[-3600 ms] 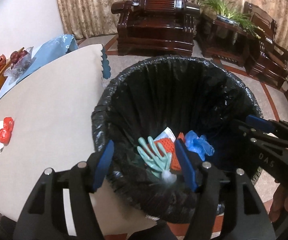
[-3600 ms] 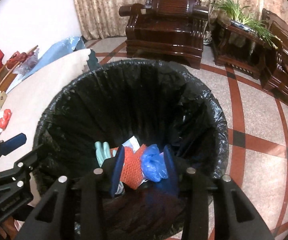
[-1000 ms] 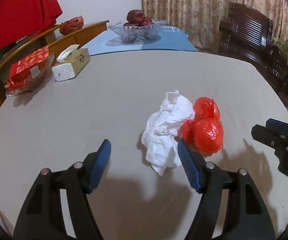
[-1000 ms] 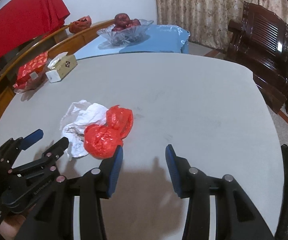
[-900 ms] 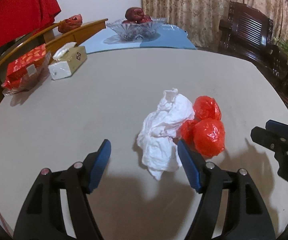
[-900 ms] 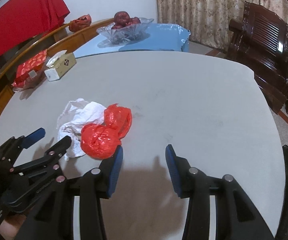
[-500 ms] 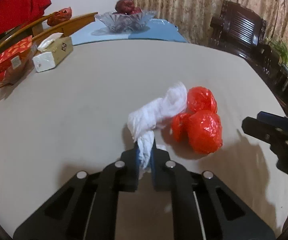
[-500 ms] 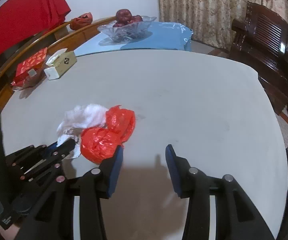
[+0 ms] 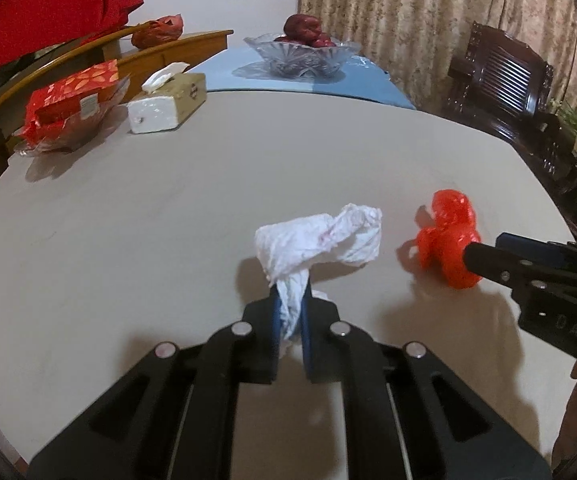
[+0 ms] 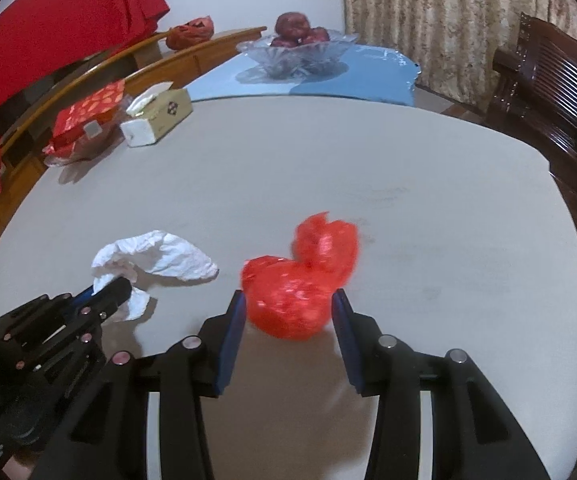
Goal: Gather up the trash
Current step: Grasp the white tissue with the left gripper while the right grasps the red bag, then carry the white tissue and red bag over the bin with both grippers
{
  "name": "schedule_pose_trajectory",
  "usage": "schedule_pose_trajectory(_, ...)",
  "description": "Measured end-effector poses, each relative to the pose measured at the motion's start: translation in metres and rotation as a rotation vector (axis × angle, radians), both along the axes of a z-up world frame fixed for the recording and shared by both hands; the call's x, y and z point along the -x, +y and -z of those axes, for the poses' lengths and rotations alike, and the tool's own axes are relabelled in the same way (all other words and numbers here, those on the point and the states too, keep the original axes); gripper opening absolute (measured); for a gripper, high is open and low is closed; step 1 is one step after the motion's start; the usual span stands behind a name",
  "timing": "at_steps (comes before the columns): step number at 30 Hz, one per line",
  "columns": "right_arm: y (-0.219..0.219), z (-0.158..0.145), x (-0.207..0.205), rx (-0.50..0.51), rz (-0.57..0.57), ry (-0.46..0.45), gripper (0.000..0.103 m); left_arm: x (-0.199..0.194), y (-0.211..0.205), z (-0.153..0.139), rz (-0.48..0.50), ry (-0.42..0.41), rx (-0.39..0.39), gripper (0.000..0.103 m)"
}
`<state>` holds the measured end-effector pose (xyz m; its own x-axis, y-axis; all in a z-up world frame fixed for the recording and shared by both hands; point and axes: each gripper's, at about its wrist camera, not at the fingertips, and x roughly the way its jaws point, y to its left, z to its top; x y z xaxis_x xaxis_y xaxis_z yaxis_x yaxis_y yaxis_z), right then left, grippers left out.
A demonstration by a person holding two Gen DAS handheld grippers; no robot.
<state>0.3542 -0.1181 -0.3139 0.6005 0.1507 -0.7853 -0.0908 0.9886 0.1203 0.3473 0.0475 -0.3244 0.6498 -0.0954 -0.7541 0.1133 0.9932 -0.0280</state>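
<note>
Left hand-held gripper (image 9: 289,320) clamped on tissue (image 9: 320,240). Right hand-held gripper (image 10: 288,312) half open astride red bag (image 10: 288,296), pads clear: close low, then lift off surface (image 10: 368,152).

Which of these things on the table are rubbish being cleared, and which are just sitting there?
Rubbish:
- crumpled white tissue, pinched in the left gripper
- red plastic bag, between the right gripper fingers

Lying about:
- tissue box
- glass fruit bowl
- red packet

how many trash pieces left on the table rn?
2. The white crumpled tissue sits near the table's front, its tail pinched in the left gripper. The red plastic bag lies just to its right, between the right gripper's open jaws. None seems hidden.
</note>
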Motion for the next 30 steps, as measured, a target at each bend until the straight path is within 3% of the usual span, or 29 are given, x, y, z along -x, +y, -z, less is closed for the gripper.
schedule_pose_trajectory(4, 0.010, 0.011, -0.006, 0.008, -0.005, 0.016, 0.043, -0.001, 0.006, 0.007, -0.004, 0.021, 0.004, 0.007)
schedule_pose_trajectory(5, 0.010, 0.013, -0.008, 0.010, -0.006, 0.015, 0.036, 0.000, 0.007, 0.009, -0.002, 0.027, 0.004, 0.007)
schedule_pose_trajectory(9, 0.008, 0.011, -0.009, -0.004, -0.011, 0.012, 0.025, 0.000, 0.003, 0.010, 0.004, 0.031, 0.000, 0.007)
schedule_pose_trajectory(12, 0.006, 0.005, -0.005, -0.008, -0.014, -0.004, 0.021, 0.000, 0.000, 0.005, 0.004, 0.024, 0.003, 0.007)
schedule_pose_trajectory(23, -0.020, -0.029, 0.029, -0.011, 0.013, -0.047, 0.019, 0.022, -0.026, -0.029, 0.021, -0.014, -0.022, 0.007)
schedule_pose_trajectory(30, -0.070, -0.058, 0.069, -0.005, 0.072, -0.071, 0.019, 0.055, -0.062, -0.059, 0.030, -0.026, -0.022, 0.007)
